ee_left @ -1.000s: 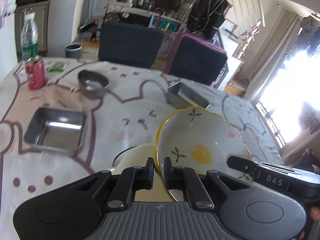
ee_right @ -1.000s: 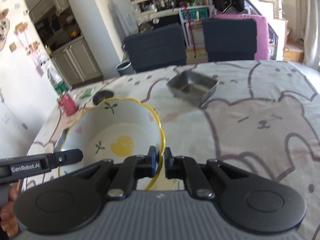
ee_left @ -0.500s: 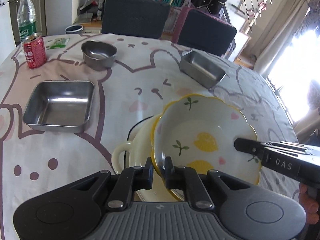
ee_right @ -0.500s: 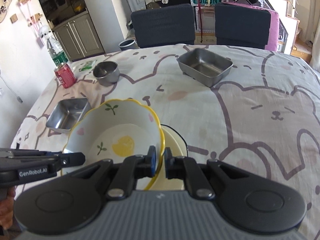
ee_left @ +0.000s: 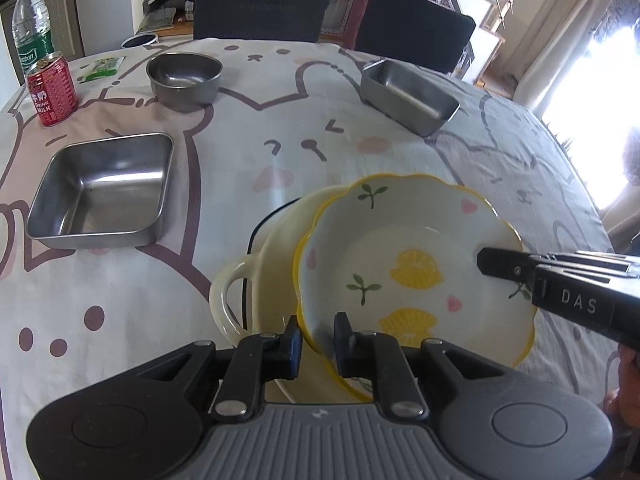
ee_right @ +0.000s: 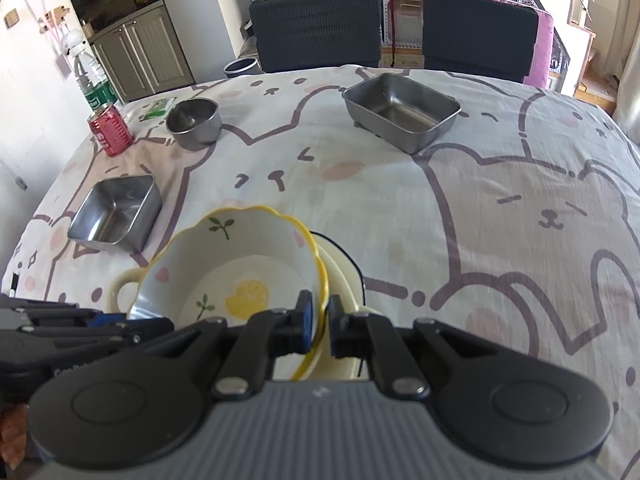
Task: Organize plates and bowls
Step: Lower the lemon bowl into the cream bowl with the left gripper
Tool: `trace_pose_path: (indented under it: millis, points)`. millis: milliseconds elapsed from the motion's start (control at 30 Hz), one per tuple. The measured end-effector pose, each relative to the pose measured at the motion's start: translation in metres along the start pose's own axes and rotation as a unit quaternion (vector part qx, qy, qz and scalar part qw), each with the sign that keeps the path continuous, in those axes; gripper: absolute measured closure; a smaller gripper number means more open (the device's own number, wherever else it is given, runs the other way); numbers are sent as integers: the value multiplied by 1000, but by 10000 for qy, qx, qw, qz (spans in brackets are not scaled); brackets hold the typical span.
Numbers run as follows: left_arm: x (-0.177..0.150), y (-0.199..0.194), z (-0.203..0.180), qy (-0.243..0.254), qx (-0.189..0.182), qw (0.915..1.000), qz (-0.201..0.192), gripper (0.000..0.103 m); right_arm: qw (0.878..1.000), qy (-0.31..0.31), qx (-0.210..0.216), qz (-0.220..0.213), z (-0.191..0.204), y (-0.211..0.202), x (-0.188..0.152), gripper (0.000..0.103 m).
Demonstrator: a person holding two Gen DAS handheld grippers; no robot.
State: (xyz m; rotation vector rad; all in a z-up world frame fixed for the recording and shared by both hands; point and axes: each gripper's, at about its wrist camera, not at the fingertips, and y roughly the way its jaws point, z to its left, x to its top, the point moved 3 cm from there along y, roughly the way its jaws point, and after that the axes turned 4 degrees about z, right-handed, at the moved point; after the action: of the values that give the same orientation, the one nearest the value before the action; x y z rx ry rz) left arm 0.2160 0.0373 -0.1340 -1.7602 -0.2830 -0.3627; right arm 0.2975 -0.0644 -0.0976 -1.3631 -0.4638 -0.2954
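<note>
A white scalloped bowl with a yellow rim and lemon pattern (ee_left: pixel 404 256) (ee_right: pixel 240 272) is held by both grippers. My left gripper (ee_left: pixel 317 340) is shut on its left rim. My right gripper (ee_right: pixel 319 322) is shut on its right rim and shows in the left wrist view (ee_left: pixel 560 284). The bowl sits tilted just over a cream dish with a loop handle (ee_left: pixel 256 280) (ee_right: pixel 124 284) that lies on the tablecloth; whether they touch I cannot tell.
A square steel tray (ee_left: pixel 100 188) (ee_right: pixel 116 210) lies to the left, a round steel bowl (ee_left: pixel 184 76) (ee_right: pixel 194 122) beyond it, a rectangular steel tray (ee_left: pixel 408 94) (ee_right: pixel 400 110) at the far right. A red can (ee_left: pixel 50 90) and a water bottle (ee_left: pixel 30 28) stand far left.
Both grippers have lowered the lemon bowl toward the cream dish, and the view tilted down over the table. The grips have not changed.
</note>
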Motion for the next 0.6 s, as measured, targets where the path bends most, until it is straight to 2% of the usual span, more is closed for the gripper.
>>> trace_pose_path:
  millis: [600]
  points:
    - [-2,14,-7,219,134,9994,213,80,9997,-170,-150,111,1,7,-2,93]
